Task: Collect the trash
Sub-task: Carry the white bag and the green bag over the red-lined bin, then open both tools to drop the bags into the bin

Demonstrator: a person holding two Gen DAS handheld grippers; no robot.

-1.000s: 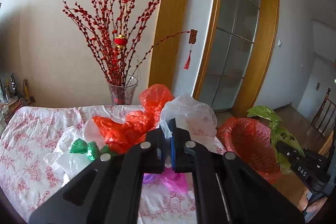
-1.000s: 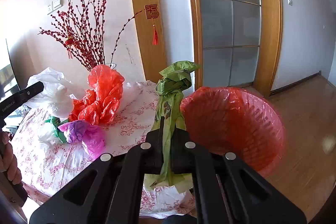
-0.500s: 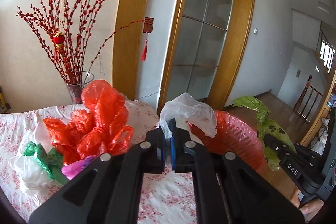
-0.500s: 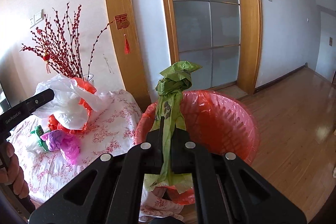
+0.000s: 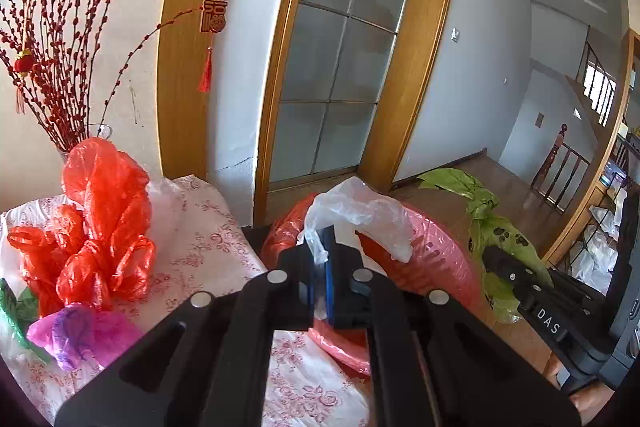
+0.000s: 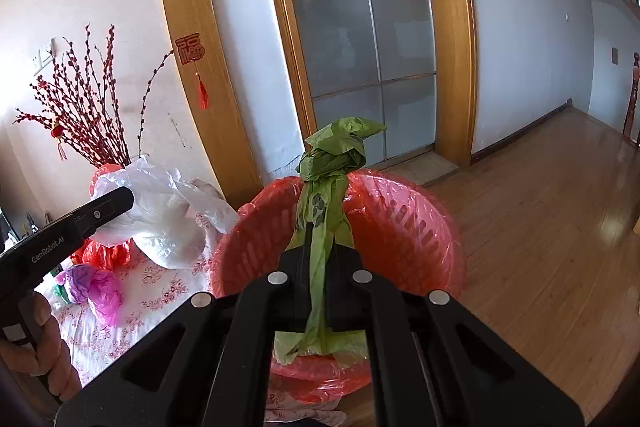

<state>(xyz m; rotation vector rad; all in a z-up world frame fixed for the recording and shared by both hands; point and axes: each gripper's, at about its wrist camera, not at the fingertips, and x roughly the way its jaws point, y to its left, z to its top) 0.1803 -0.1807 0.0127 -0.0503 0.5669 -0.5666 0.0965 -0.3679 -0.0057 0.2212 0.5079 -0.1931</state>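
Note:
My left gripper (image 5: 320,251) is shut on a white plastic bag (image 5: 360,215) and holds it over the near rim of the red-lined bin (image 5: 436,267). My right gripper (image 6: 320,239) is shut on a green plastic bag (image 6: 332,163), held upright over the same bin (image 6: 400,227). The left gripper with its white bag (image 6: 160,211) shows at the left of the right wrist view. The right gripper with the green bag (image 5: 484,211) shows at the right of the left wrist view.
A table with a floral cloth (image 5: 208,227) stands left of the bin. On it lie an orange-red bag (image 5: 100,219), a pink-purple bag (image 5: 80,335) and a green bag (image 5: 16,307). A vase of red branches (image 5: 60,75) stands behind. Wooden floor (image 6: 540,227) lies to the right.
Both grippers have swung right, away from the table and toward the bin, each still holding its bag. The bin now sits straight ahead of both.

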